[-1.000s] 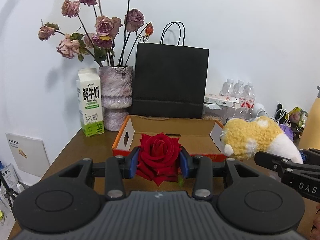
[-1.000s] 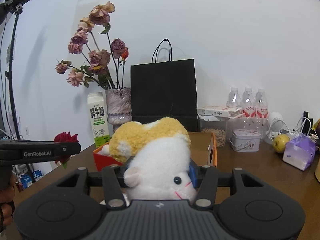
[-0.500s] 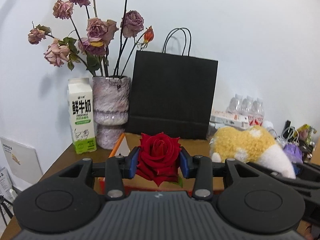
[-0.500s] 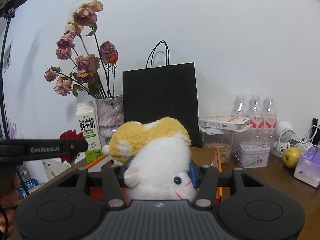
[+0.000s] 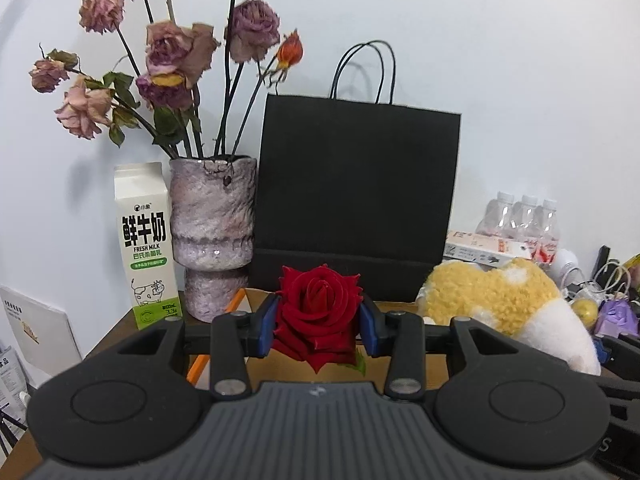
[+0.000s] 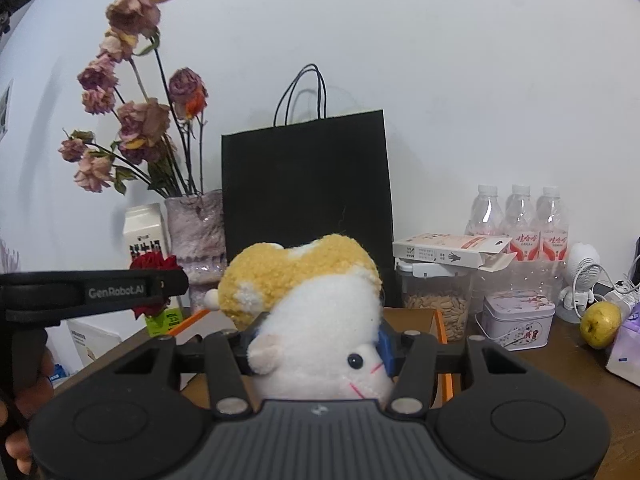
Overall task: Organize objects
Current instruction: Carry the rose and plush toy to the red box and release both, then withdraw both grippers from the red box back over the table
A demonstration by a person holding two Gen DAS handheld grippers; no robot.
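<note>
My left gripper [image 5: 318, 322] is shut on a red rose [image 5: 318, 312], held above the open orange cardboard box [image 5: 236, 308] and facing the grey-pink vase [image 5: 212, 236] of dried roses. My right gripper [image 6: 316, 344] is shut on a yellow-and-white plush hamster [image 6: 316, 304], held above the same box [image 6: 438, 320]. The plush also shows at the right of the left wrist view [image 5: 500, 300]. The left gripper with the rose [image 6: 154, 264] shows at the left of the right wrist view.
A black paper bag [image 5: 356, 200] stands behind the box against the wall. A milk carton [image 5: 146, 244] stands left of the vase. To the right are water bottles [image 6: 520, 220], a seed jar [image 6: 436, 304], a tin [image 6: 516, 316], a yellow fruit [image 6: 600, 324] and a small fan [image 6: 580, 280].
Both grippers have risen and moved forward toward the vase and bag while keeping hold of the rose and the plush. The box has sunk low in both views.
</note>
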